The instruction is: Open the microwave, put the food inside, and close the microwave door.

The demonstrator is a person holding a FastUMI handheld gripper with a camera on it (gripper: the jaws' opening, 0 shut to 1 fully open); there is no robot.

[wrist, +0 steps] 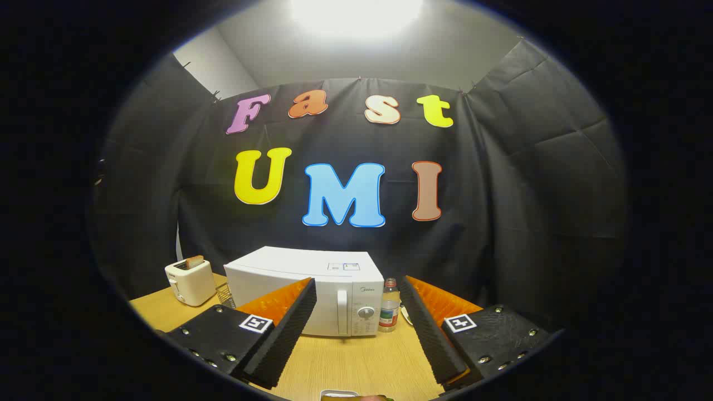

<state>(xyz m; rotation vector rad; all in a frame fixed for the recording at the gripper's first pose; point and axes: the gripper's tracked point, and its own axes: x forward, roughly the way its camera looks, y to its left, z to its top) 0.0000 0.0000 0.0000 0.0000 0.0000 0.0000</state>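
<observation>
- Microwave (312,292): white, door shut, standing on the wooden surface (356,362) beyond my claw (358,312), at 12 o'clock from the fingertips. Handle and dial sit on its right side. I judge step one, opening the door, not yet done.
- Food: something lies just below the fingers at 6 o'clock, a pale rim with a bit of brown and green; too little visible to tell what it is. If that is the food, it is outside the microwave. Loading and closing both remain.
- Claw: fingers spread wide, nothing between them, holding nothing. It is well apart from the microwave, aimed level at the door front.
- Bottle (389,314): upright, just beside the microwave at 3 o'clock.
- Toaster (190,280): cream, a slice in its slot, at 9 o'clock of the microwave.
- Wire rack (223,294): between toaster and microwave, mostly hidden.
</observation>
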